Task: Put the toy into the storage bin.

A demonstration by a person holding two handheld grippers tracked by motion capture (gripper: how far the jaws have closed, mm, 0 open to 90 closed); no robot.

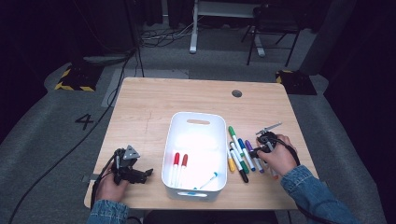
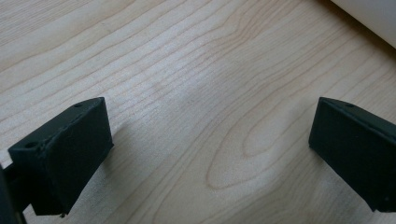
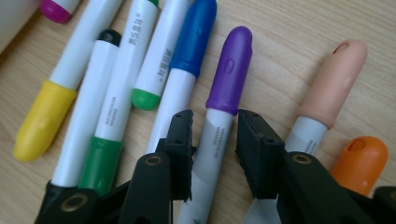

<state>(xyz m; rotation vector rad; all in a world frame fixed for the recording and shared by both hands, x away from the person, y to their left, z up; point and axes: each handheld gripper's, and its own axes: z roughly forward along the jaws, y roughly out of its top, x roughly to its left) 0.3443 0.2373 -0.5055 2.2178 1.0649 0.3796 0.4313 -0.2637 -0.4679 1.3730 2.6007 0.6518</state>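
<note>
A row of markers lies on the wooden table [image 1: 149, 107] right of a white bin [image 1: 173, 140]. My right gripper [image 3: 215, 126] is lowered over the row, its jaws straddling the grey barrel of the purple-capped marker [image 3: 229, 70] with only slivers of gap on each side; it is open. In the high view the right gripper [image 1: 257, 150] sits at the purple marker [image 1: 249, 146]. Beside it lie blue [image 3: 194, 37], green [image 3: 100, 161], yellow [image 3: 39, 121], peach [image 3: 334, 79] and orange [image 3: 364, 158] markers. My left gripper [image 1: 148, 172] rests open on bare wood [image 2: 210, 140], left of the bin.
The bin holds two red-capped markers [image 1: 180, 161] and a blue-tipped one [image 1: 210, 178]. A round grommet [image 1: 236, 93] sits at the table's far right. Cables trail off the table's left edge. A corner of the white bin [image 2: 373, 18] shows past the left jaws.
</note>
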